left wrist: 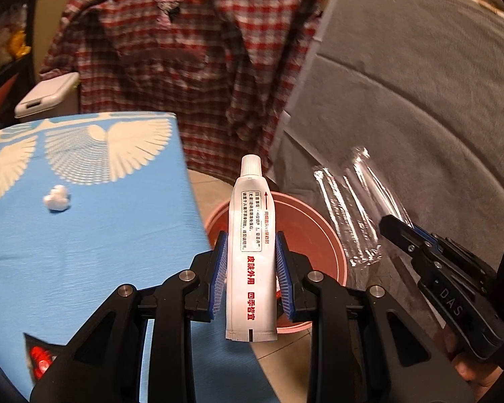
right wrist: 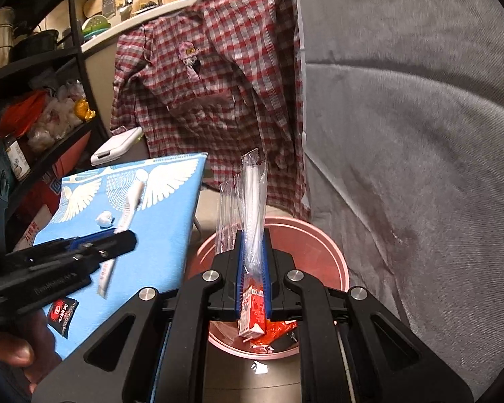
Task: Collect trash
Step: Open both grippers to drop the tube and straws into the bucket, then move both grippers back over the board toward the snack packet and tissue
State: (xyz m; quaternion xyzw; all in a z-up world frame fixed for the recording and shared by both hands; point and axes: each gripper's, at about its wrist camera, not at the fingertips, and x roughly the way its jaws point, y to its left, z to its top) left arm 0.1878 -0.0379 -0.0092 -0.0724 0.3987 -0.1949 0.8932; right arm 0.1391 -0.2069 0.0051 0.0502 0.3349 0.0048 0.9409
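The white ointment tube (left wrist: 251, 252) stands upright, cap up, clamped between the blue pads of the left gripper (left wrist: 251, 265), just above the near rim of the pink bin (left wrist: 332, 245). The right gripper (right wrist: 253, 268) is closed on a clear plastic wrapper (right wrist: 253, 201), held over the same bin, where a small red-and-white carton (right wrist: 252, 315) and orange scraps lie. Beside the bin, on the blue winged cloth (left wrist: 84, 252), rest a white paper ball (left wrist: 56, 198) and a black-and-red sachet (right wrist: 62, 314).
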